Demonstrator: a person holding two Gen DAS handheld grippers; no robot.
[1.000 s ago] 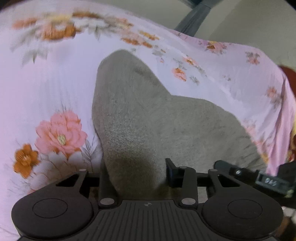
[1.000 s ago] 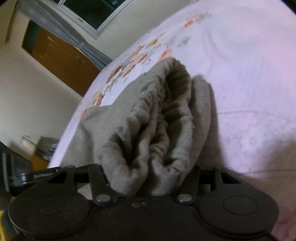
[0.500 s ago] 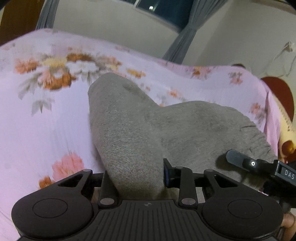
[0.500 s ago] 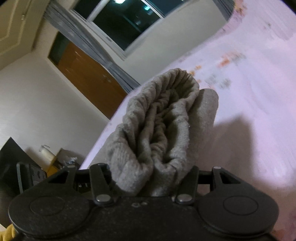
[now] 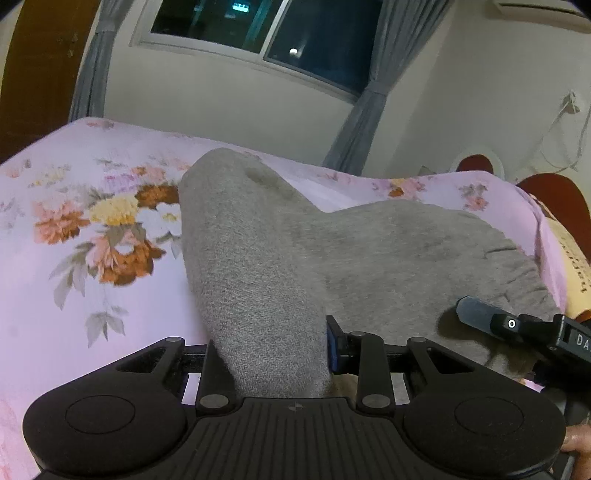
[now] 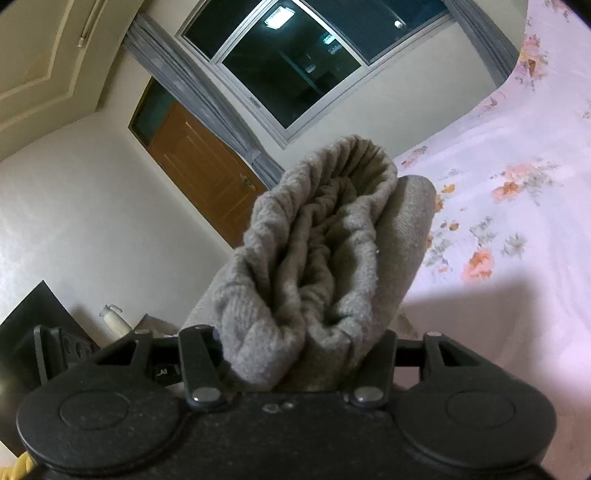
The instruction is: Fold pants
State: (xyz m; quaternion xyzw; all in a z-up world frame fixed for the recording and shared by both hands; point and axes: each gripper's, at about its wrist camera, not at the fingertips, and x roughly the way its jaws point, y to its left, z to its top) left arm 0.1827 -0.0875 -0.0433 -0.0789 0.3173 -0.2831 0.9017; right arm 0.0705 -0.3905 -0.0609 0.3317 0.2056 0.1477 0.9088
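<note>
Both tongs, the left gripper (image 5: 273,354) and right gripper (image 6: 295,354), each clamped on the grey pants (image 5: 332,251), have risen off the floral bed (image 5: 92,295), so one end now lifts ready for folding over.

A bed (image 5: 74,314) with a pink flowered sheet (image 6: 517,229) filled the near ground, a bunch of orange, yellow and white flowers printed on its left part. Beyond its far edge stood a pale wall with a dark window (image 5: 258,33), grey curtains (image 5: 373,110) hanging at both sides. A brown wooden door (image 6: 199,177) stood left of the window. A white cable (image 5: 565,125) hung down the right wall, and something red-brown (image 5: 554,199) sat past the bed's right edge. A white bottle (image 6: 112,319) stood low at the left wall.
</note>
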